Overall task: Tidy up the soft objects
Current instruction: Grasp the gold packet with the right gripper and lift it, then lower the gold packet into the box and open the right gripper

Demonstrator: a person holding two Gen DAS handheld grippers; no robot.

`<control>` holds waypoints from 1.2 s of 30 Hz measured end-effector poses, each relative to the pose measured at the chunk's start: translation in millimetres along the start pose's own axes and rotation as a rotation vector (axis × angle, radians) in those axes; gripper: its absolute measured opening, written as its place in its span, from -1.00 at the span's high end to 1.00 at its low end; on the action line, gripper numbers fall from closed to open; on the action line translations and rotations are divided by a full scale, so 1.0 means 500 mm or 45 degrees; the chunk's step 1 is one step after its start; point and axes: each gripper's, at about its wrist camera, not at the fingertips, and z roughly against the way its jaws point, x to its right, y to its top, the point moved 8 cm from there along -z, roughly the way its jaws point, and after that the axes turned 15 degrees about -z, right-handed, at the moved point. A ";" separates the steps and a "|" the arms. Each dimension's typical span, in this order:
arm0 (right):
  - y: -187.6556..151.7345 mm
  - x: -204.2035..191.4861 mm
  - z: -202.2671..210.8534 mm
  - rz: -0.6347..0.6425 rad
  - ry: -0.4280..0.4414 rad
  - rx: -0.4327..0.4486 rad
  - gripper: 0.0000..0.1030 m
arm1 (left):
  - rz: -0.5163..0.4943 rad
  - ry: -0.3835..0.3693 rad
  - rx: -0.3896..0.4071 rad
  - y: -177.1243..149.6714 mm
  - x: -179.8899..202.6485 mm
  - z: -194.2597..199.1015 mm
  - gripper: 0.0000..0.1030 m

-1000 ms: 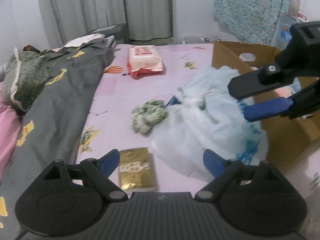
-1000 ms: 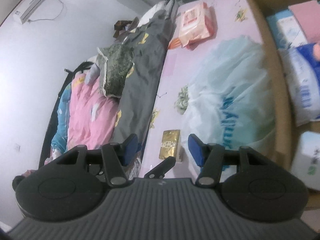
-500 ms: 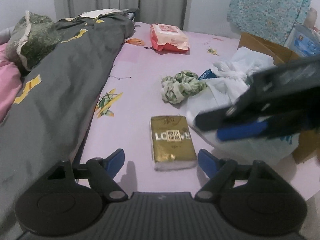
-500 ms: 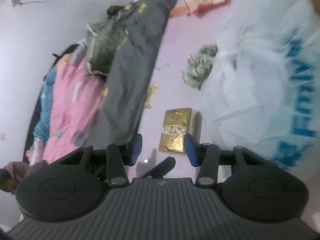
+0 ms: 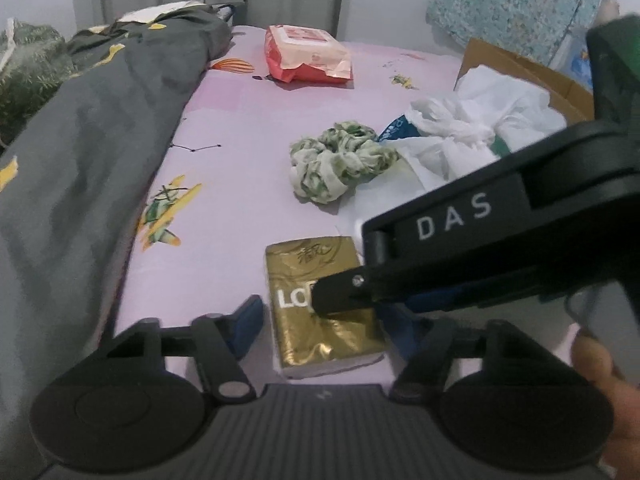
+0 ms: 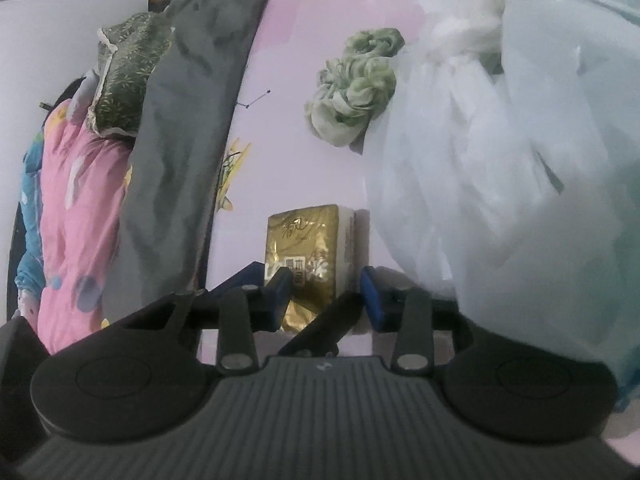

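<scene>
Two grippers: left gripper (image 5: 324, 322) and right gripper (image 6: 324, 300) both closing around the tissue pack (image 5: 320, 300), pads not yet pressing.
Tissue pack: glossy gold rectangle, "LO" readable, flat on pink sheet (image 5: 240, 208).
Scrunchie (image 5: 340, 164): ruffled green-white cloth, beside crinkled plastic bag (image 5: 460, 148).

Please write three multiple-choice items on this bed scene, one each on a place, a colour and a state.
1. Where does the green scrunchie lie?
A. inside the cardboard box
B. on the pink sheet beside the white plastic bag
C. on the grey quilt

2. What colour is the tissue pack between the grippers?
A. gold
B. red
C. blue

3. How does the tissue pack stand to the left gripper?
A. lifted clear of the bed
B. lying on the sheet between the jaws
C. outside the jaws

Answers: B, it rests on the sheet against the bag; A, its wrapper is shiny gold; B, it lies flat between the closing jaws, as with the right gripper.
</scene>
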 end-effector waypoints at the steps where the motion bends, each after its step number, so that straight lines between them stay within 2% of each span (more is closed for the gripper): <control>1: 0.002 -0.001 -0.002 -0.001 0.006 0.005 0.28 | 0.014 -0.005 -0.002 0.000 0.000 0.002 -0.15; 12: -0.014 -0.025 0.040 0.032 0.096 0.005 0.35 | -0.046 0.116 0.054 0.023 0.020 0.085 -0.09; 17: -0.016 -0.058 0.105 0.085 0.195 0.048 0.35 | -0.125 0.193 0.134 0.077 0.054 0.153 -0.09; 21: -0.002 -0.064 0.196 0.115 0.280 0.129 0.35 | -0.215 0.212 0.235 0.146 0.122 0.195 -0.09; 24: 0.022 -0.041 0.280 0.106 0.324 0.212 0.35 | -0.299 0.194 0.319 0.202 0.197 0.209 -0.12; 27: 0.049 0.020 0.360 0.040 0.366 0.273 0.34 | -0.399 0.139 0.349 0.249 0.286 0.195 -0.12; 32: 0.098 0.165 0.480 -0.106 0.358 0.402 0.34 | -0.529 -0.011 0.379 0.301 0.446 0.150 -0.13; 36: 0.123 0.295 0.560 -0.229 0.305 0.476 0.34 | -0.608 -0.155 0.382 0.329 0.560 0.113 -0.13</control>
